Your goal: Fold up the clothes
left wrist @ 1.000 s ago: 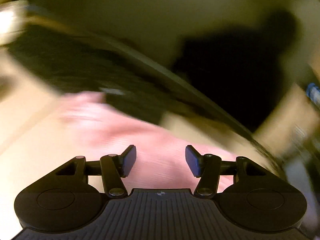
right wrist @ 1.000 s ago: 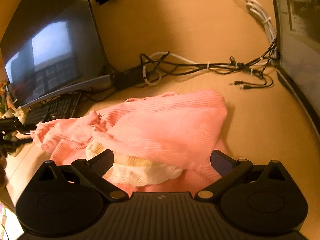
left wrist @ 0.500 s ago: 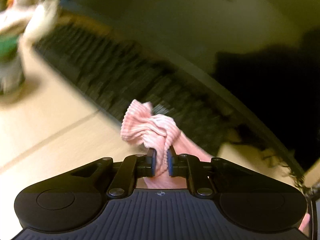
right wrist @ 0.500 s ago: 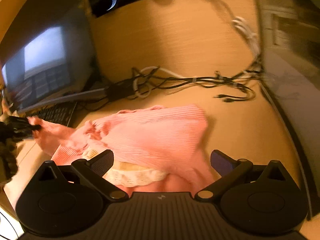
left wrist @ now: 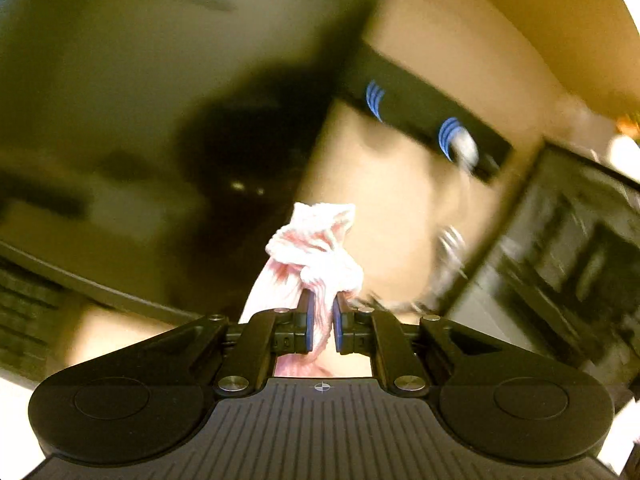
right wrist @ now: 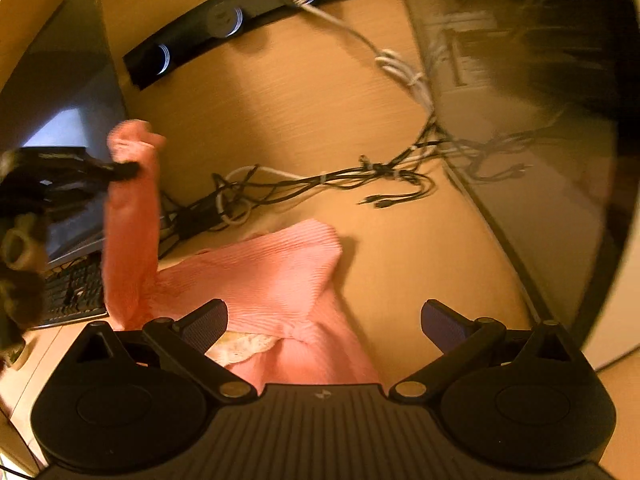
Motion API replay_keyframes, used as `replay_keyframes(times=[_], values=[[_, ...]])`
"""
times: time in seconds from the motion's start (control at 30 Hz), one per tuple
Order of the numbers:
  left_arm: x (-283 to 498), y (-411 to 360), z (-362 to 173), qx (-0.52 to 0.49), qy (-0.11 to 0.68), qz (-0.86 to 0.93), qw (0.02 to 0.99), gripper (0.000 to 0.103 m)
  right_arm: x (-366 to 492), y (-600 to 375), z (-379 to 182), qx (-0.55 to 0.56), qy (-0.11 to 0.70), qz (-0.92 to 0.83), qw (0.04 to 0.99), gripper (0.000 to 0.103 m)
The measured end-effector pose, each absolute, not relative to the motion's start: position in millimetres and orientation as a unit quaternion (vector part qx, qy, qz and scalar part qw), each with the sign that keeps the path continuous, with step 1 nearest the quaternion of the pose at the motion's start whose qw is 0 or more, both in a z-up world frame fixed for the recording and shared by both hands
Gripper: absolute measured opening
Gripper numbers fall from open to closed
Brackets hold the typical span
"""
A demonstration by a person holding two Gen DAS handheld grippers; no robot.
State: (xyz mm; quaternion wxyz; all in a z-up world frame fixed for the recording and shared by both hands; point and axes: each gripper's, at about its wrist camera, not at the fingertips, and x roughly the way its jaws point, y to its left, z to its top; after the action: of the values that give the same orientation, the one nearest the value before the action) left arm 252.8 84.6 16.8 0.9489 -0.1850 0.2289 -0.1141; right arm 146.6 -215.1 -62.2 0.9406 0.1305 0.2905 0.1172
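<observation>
On the desk: a pink ribbed garment (right wrist: 276, 276) lies spread on the wooden desktop (right wrist: 304, 128), just ahead of the right gripper, with a bit of cream lace trim (right wrist: 244, 348) showing at its near edge.
Left gripper (left wrist: 322, 322): clamped tight on a bunched end of the pink fabric, which bulges out above the pads; seen from the right-hand camera, that end is lifted well off the desk, a sleeve-like strip hanging from the grip down to the rest of the garment.
Right gripper (right wrist: 322, 322): jaws spread wide, nothing between them, hovering over the near part of the garment; the pads touch no cloth that I can see.
Behind the garment: a tangle of black and white cables (right wrist: 320, 184) against the back of the desk, near the cloth's far edge.
Left side: a keyboard (right wrist: 72, 292) and a monitor (right wrist: 60, 112) beside the raised strip.
Right side: a dark glossy computer case (right wrist: 520, 100), well apart from the garment.
Back wall: a black power strip (right wrist: 224, 28), blurred.
</observation>
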Motion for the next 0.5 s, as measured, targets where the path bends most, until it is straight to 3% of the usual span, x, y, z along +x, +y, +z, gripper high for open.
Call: replay_keyframes(times=[0.07,0.1,0.17,0.2,0.23,0.4,0.5], values=[[265,60,2,-0.198,0.256,-0.155,0.933,0.013,144,-221,-62,0.131,0.291,0.106,0.942,0.103],[270,50,-5,-0.207,0.269,-0.176,0.924,0.020,144,-223,-62,0.132,0.292,0.101,0.942,0.103],[274,39,-13,-0.222,0.289,-0.213,0.906,0.040,145,-226,-63,0.133,0.295,0.095,0.942,0.103],[272,35,-16,-0.223,0.293,-0.230,0.901,0.063,146,-225,-64,0.134,0.296,0.095,0.941,0.103],[269,33,-16,-0.222,0.294,-0.244,0.897,0.077,148,-224,-65,0.136,0.297,0.096,0.940,0.103],[245,40,-18,-0.175,0.302,-0.247,0.904,0.090,161,-207,-70,0.128,0.292,0.116,0.941,0.103],[236,50,-30,-0.121,0.336,-0.198,0.913,0.092,182,-186,-68,0.101,0.296,0.134,0.940,0.103]])
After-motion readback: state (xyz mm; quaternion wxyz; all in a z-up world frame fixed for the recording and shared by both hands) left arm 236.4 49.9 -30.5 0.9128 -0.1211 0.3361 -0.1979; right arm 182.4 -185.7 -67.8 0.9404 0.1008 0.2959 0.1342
